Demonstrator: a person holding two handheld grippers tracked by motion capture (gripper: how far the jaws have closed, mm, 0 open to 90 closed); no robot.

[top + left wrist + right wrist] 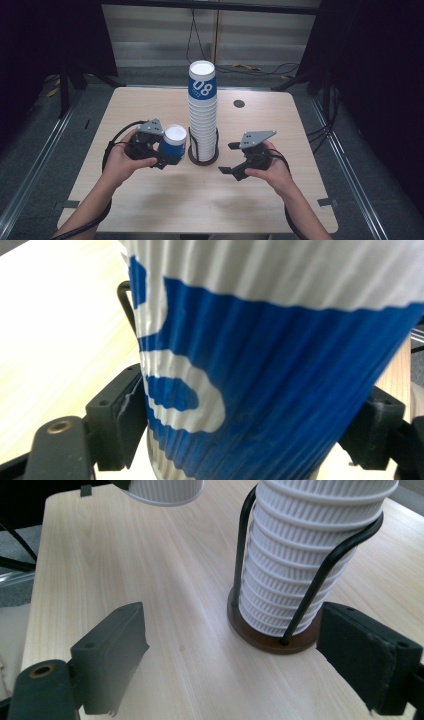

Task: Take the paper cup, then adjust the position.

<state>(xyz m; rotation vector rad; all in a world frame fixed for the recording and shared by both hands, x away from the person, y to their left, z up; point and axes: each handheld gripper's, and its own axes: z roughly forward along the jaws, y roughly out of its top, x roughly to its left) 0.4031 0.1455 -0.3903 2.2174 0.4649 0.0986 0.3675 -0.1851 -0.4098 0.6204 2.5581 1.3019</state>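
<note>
Blue and white ribbed paper is what the left gripper (pixel 159 150) is pinching: a single cup (pixel 173 143) held upright between its jaws, just left of the tall stack of cups (pixel 202 115) that stands in a wire holder on a round wooden base (pixel 203 159). In the left gripper view the cup (pixel 260 365) sits between both pads, which press on its lower wall. The right gripper (pixel 239 159) hovers just right of the stack with its jaws spread and nothing between them; in its own view the holder's base (pixel 270 640) lies ahead of them.

The main risk, as I judge it, is the squeeze: thin ribbed paper may buckle, and a dented rim would not nest on the stack. The stack rises well above the wire holder, so a sideways nudge from the cup or from the right gripper could tip its upper part. A loose grip could let the cup slide out.
</note>
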